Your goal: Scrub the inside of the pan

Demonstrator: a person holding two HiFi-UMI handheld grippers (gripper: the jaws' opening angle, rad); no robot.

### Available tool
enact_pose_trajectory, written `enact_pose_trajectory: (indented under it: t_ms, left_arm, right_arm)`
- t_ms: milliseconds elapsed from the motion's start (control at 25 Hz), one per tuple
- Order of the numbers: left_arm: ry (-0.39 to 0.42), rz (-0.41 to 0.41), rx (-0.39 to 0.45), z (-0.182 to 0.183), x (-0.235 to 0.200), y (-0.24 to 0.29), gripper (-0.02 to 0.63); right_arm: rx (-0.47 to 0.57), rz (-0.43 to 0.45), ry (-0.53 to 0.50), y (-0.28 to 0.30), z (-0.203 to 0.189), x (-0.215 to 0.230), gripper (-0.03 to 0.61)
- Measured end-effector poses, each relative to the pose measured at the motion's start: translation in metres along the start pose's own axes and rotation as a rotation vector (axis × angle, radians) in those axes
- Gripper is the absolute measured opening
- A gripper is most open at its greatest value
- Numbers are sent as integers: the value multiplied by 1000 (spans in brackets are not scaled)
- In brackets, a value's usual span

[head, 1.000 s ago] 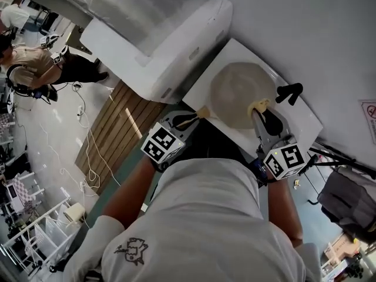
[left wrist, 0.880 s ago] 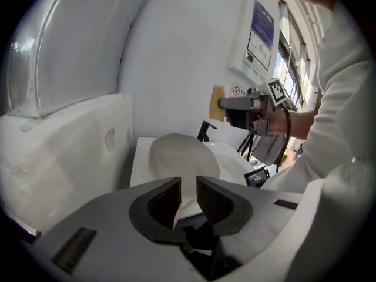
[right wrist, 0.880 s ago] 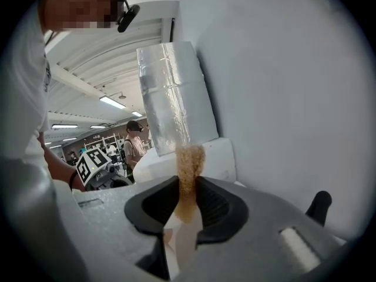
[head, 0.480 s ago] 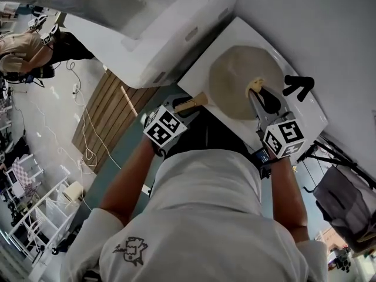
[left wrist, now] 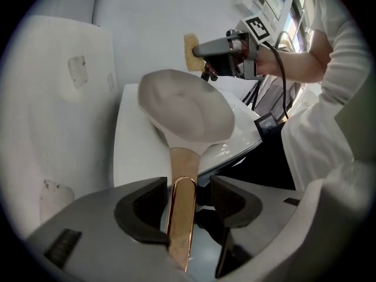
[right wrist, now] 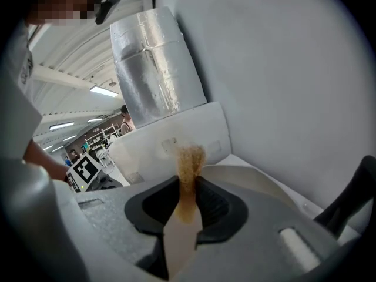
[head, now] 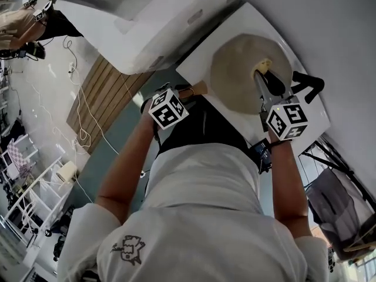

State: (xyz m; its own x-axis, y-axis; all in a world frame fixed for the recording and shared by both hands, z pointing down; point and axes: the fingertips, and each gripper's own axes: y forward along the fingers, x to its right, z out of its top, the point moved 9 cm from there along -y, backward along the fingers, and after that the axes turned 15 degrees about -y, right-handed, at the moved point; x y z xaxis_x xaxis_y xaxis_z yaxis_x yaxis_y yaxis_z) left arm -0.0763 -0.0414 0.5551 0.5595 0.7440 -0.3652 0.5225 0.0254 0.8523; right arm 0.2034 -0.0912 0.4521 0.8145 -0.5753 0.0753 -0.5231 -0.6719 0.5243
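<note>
A beige pan (head: 238,78) rests on the white counter (head: 197,69), its wooden, copper-tipped handle (left wrist: 181,213) pointing toward me. My left gripper (left wrist: 187,201) has that handle between its jaws; the jaws are opening, and there is a gap beside the right pad, so nothing is gripped. In the head view the left gripper (head: 187,94) sits at the counter's near edge. My right gripper (head: 264,70) is shut on a yellow-brown sponge (right wrist: 189,163) and holds it over the pan's far right rim. From the left gripper view the sponge (left wrist: 191,51) hangs above the pan (left wrist: 188,107).
A black fixture (head: 308,86) stands on the counter just right of the pan. A large white hood (head: 158,28) with a silver duct (right wrist: 153,63) is at the left. A wall runs behind the counter. A wooden floor panel (head: 97,104) and cables lie at lower left.
The right gripper has carried the sponge from the pan's middle toward its far right rim. The left gripper stays at the handle. The view has swung, so everything sits higher in the frame.
</note>
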Motion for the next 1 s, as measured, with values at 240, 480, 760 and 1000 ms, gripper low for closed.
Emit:
enact_pose_trajectory:
  t_ms: [240,480,760,1000]
  left_arm:
    - [-35,15,28,-7,-6,3,149]
    - [-33,-12,23,-8,-11,3,144]
    - [-31,-43,10,-7,-10,4,143]
    - [-38,-29,40,-9,-9,4,143]
  right_arm:
    - [-17,17,11,24,-7,10,84]
    - [-69,0,-1,58,-20,22,84]
    - [-98,-34,-42,100,-24,47,84]
    - [-122,42,-100,122,-25,50,83]
